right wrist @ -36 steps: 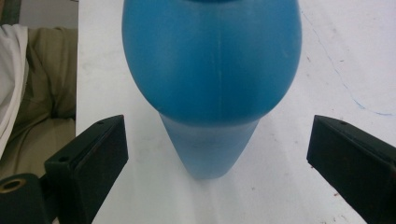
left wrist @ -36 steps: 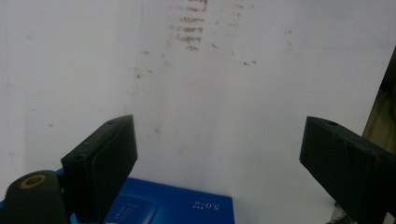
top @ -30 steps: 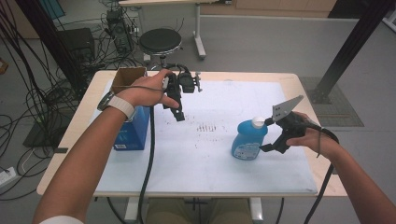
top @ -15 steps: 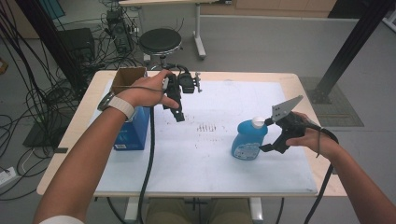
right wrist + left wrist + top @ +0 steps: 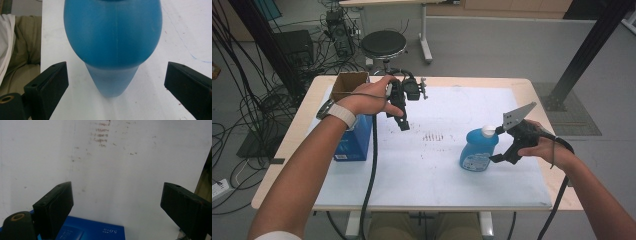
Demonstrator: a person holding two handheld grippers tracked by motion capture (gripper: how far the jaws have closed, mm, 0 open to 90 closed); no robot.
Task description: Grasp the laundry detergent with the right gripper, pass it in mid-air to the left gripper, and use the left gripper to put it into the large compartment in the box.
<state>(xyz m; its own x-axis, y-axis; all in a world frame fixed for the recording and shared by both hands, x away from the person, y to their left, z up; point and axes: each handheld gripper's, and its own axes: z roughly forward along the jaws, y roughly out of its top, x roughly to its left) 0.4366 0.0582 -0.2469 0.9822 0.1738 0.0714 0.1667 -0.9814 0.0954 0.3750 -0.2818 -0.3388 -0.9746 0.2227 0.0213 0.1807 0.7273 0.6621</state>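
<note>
A blue bottle [image 5: 478, 151] with a white cap stands on the white sheet [image 5: 447, 175] at the right. My right gripper [image 5: 498, 145] is level with it on its right side, open. In the right gripper view the bottle [image 5: 112, 37] sits just ahead of the right gripper [image 5: 116, 72], whose jaws stand wide on either side without touching it. My left gripper [image 5: 404, 124] hangs above the sheet near the back left, tips pointing down, open and empty. In the left gripper view the left gripper [image 5: 117, 192] looks down on bare sheet, with a blue carton [image 5: 92, 231] at the bottom edge.
The blue carton [image 5: 354, 137], its brown top open, stands at the table's left under my left forearm. Brown smudges [image 5: 437, 136] mark the sheet's middle. Behind the table are a black stool [image 5: 383, 44] and cables on the floor; a dark post [image 5: 584, 55] rises at the right.
</note>
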